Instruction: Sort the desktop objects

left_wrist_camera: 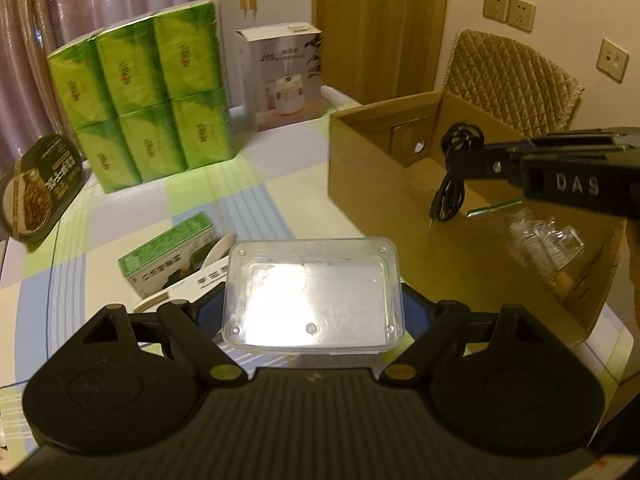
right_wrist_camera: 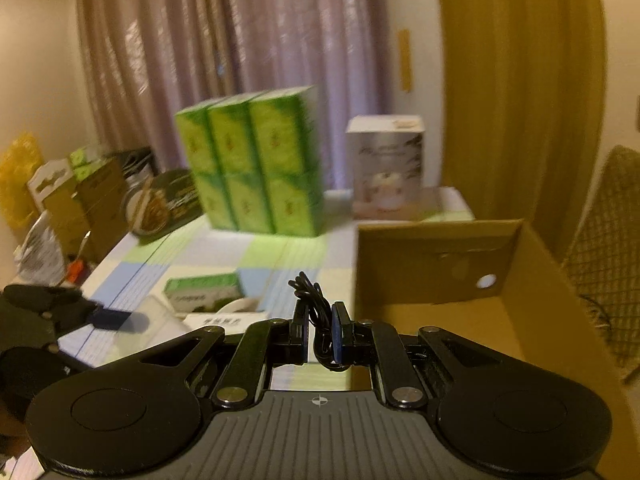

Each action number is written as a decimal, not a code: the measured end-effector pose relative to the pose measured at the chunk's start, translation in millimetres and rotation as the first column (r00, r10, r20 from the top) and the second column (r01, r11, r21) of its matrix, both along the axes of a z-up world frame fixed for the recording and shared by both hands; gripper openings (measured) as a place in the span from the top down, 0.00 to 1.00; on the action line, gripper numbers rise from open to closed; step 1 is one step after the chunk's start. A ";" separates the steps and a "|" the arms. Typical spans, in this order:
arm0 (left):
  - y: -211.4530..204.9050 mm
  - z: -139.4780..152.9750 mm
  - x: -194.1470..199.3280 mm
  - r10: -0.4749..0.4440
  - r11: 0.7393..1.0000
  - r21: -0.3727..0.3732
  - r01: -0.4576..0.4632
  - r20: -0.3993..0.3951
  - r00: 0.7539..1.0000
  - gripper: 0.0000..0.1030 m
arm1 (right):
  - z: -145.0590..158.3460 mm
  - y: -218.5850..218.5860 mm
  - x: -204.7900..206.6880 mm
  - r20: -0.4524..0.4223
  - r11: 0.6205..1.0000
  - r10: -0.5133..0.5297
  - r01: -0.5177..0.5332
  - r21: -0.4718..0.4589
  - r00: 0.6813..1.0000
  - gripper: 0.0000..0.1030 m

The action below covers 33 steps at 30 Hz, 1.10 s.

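Observation:
My left gripper (left_wrist_camera: 314,300) is shut on a clear plastic container (left_wrist_camera: 314,292) and holds it above the table, just left of the open cardboard box (left_wrist_camera: 368,168). My right gripper (right_wrist_camera: 320,332) is shut on a bundled black cable (right_wrist_camera: 316,312). In the left wrist view the right gripper (left_wrist_camera: 460,160) hangs over the box with the black cable (left_wrist_camera: 450,192) dangling inside it. A clear plastic piece (left_wrist_camera: 544,244) lies on the box floor. A small green box (left_wrist_camera: 168,260) and a white spoon (left_wrist_camera: 218,256) lie on the checked tablecloth (left_wrist_camera: 248,184).
A green tissue multipack (left_wrist_camera: 144,96) and a white product box (left_wrist_camera: 284,76) stand at the back. A dark round food package (left_wrist_camera: 40,188) leans at the left edge. A quilted chair (left_wrist_camera: 516,80) stands behind the cardboard box. Cartons and clutter (right_wrist_camera: 72,200) sit at far left.

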<state>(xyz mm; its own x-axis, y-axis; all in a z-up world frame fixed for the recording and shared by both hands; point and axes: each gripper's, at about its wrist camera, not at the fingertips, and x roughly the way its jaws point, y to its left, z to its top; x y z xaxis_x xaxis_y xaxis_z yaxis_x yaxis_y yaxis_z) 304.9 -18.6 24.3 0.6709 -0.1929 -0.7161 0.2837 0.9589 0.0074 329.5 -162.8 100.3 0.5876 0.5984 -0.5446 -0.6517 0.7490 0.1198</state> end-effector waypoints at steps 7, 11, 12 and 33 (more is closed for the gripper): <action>-21.1 13.8 3.2 -0.039 0.999 -0.029 0.040 0.039 0.998 0.19 | 13.4 -28.0 0.9 0.021 0.996 -0.076 0.074 0.055 0.997 0.99; -32.0 23.2 5.2 -0.054 0.997 -0.054 0.058 0.064 0.996 0.19 | 17.1 -43.5 2.0 0.029 0.992 -0.114 0.112 0.063 0.993 1.00; -35.0 24.6 5.7 -0.060 0.996 -0.062 0.064 0.069 0.996 0.19 | 16.1 -46.8 3.5 0.023 0.991 -0.124 0.123 0.060 0.992 1.00; -90.1 28.2 16.2 -0.196 0.976 -0.074 0.205 0.113 0.974 0.19 | -2.6 -85.1 27.6 -0.010 0.966 -0.257 0.258 0.003 0.966 0.99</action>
